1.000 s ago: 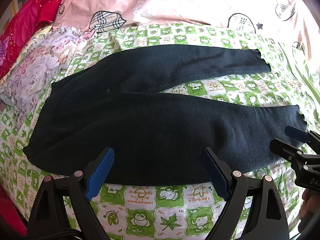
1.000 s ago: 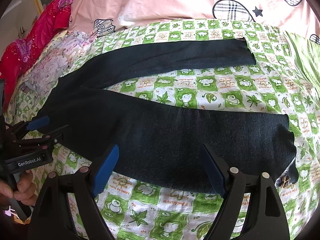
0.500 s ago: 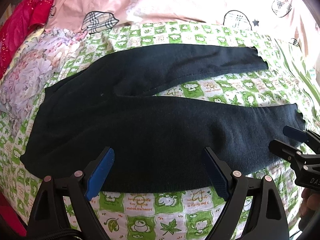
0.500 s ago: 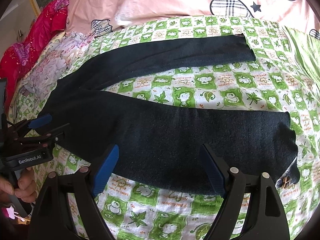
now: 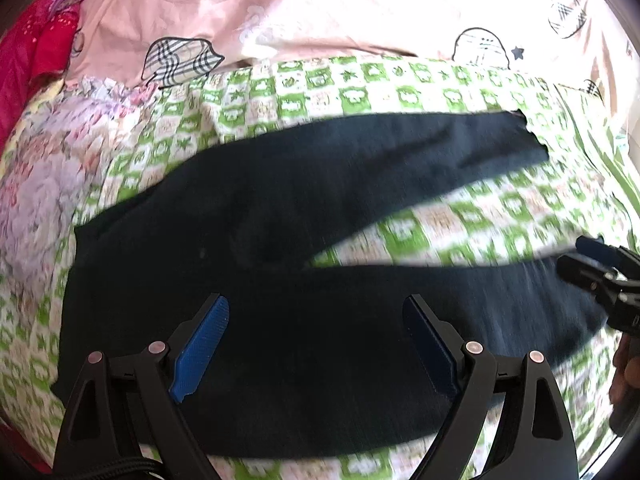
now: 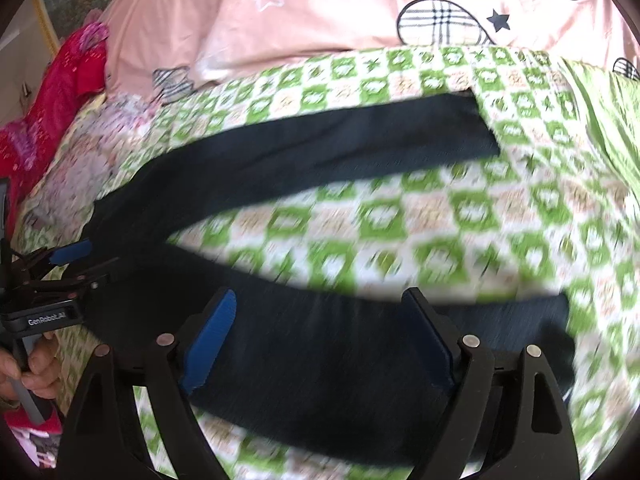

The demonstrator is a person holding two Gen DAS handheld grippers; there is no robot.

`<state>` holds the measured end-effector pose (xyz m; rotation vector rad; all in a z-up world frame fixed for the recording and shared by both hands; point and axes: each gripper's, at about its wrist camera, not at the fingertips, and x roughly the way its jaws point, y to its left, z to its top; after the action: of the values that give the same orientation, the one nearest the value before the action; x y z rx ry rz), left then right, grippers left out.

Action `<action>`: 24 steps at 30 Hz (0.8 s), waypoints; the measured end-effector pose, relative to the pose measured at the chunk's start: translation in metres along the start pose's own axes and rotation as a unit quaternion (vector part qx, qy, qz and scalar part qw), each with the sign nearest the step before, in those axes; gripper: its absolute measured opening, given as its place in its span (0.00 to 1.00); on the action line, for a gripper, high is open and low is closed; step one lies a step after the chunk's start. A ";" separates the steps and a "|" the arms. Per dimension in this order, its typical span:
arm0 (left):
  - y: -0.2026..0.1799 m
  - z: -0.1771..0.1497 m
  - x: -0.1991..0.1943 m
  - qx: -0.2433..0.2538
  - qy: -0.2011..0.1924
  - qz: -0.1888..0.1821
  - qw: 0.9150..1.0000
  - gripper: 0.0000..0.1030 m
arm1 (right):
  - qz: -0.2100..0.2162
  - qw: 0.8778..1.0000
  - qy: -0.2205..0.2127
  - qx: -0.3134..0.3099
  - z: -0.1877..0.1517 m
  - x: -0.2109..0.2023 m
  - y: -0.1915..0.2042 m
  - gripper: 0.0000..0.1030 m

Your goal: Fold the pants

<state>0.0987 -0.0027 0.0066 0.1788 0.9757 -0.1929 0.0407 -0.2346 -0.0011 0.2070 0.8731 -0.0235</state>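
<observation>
Dark navy pants [image 5: 280,264] lie flat on the green-checked bed sheet [image 5: 360,92], waist at the left, both legs spread apart toward the right. My left gripper [image 5: 316,344] is open and empty, low over the waist and thigh of the near leg. My right gripper [image 6: 320,340] is open and empty over the lower part of the near leg [image 6: 360,344]. The far leg [image 6: 320,148] lies behind. Each gripper shows at the edge of the other's view: the right one [image 5: 592,264], the left one [image 6: 68,264]. Both views are motion-blurred.
Pink pillows [image 5: 320,8] with plaid heart prints lie along the far side of the bed. A floral quilt [image 5: 40,168] and a red garment [image 5: 28,52] sit at the left. A green striped cloth [image 6: 608,120] lies at the right.
Both grippers have moved forward and down over the near pant leg, so the pants look larger and blurred. Both stay open. The pants have not moved.
</observation>
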 end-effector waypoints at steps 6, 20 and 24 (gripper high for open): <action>0.007 0.039 0.021 0.020 0.003 0.006 1.000 0.87 | -0.014 1.000 -0.008 0.006 0.041 0.017 -0.023 0.83; -0.010 0.120 0.077 0.102 -0.001 -0.017 0.995 0.87 | -0.053 0.998 0.016 0.032 0.113 0.063 -0.091 0.84; -0.009 0.137 0.093 0.104 0.001 -0.013 0.994 0.87 | -0.055 0.998 0.012 0.038 0.132 0.071 -0.110 0.84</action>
<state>0.2575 -0.0519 0.0033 0.3576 0.9590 -0.3187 0.1743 -0.3631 0.0082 0.2313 0.9077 -0.1578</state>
